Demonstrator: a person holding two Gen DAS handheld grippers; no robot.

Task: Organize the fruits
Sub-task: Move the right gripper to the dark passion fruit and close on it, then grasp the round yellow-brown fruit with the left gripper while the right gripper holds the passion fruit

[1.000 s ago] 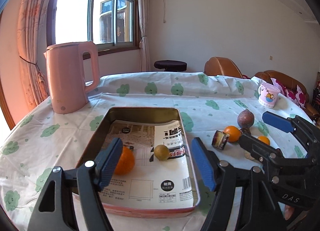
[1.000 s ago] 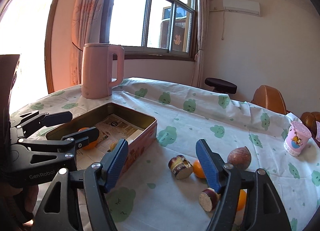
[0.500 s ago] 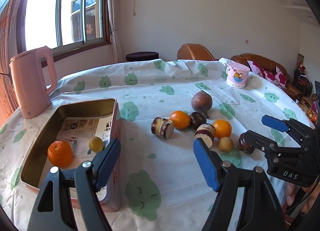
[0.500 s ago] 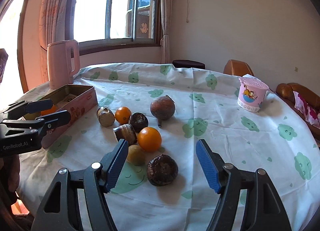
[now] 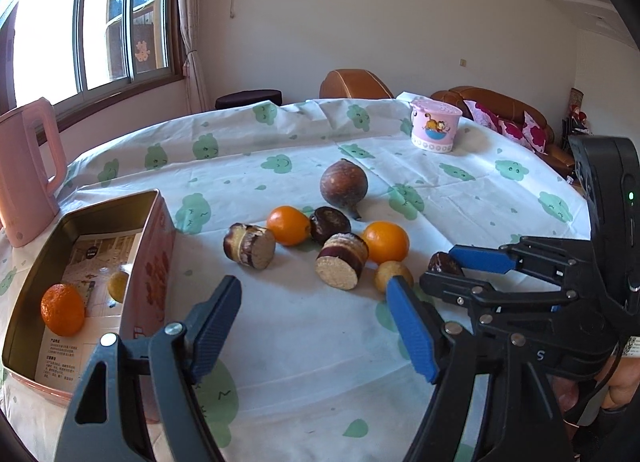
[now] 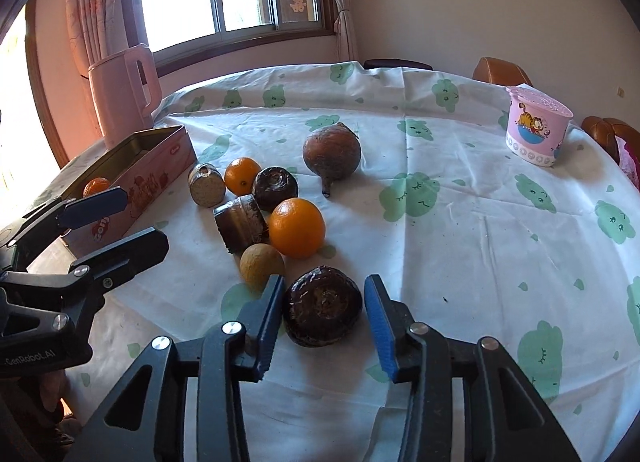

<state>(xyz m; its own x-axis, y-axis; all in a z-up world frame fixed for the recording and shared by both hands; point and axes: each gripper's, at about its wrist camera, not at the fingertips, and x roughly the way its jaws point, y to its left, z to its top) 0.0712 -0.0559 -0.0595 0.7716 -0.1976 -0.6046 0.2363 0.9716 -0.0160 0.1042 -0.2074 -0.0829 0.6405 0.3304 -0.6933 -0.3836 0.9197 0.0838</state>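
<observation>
Now, right tongs (image 6: 323,316) spread wide, dark round fruit (image 6: 322,311) between them, left tongs (image 5: 316,328) released.

sunlit wood-framed window (image 5: 92,26) with pale curtain (image 5: 192,22), cream plaster wall (image 5: 400,22), brown leather sofa (image 5: 492,106), dark round stool (image 5: 248,99).

Crowded fruit cluster, open cloth around it

Left bare worktop (image 5: 304,342) ahead of the left tool (image 5: 312,322); flanked the dark round fruit (image 6: 323,312) with the right tool (image 6: 322,322), hemmed by the small tan fruit (image 6: 262,266) and orange (image 6: 297,227).
</observation>
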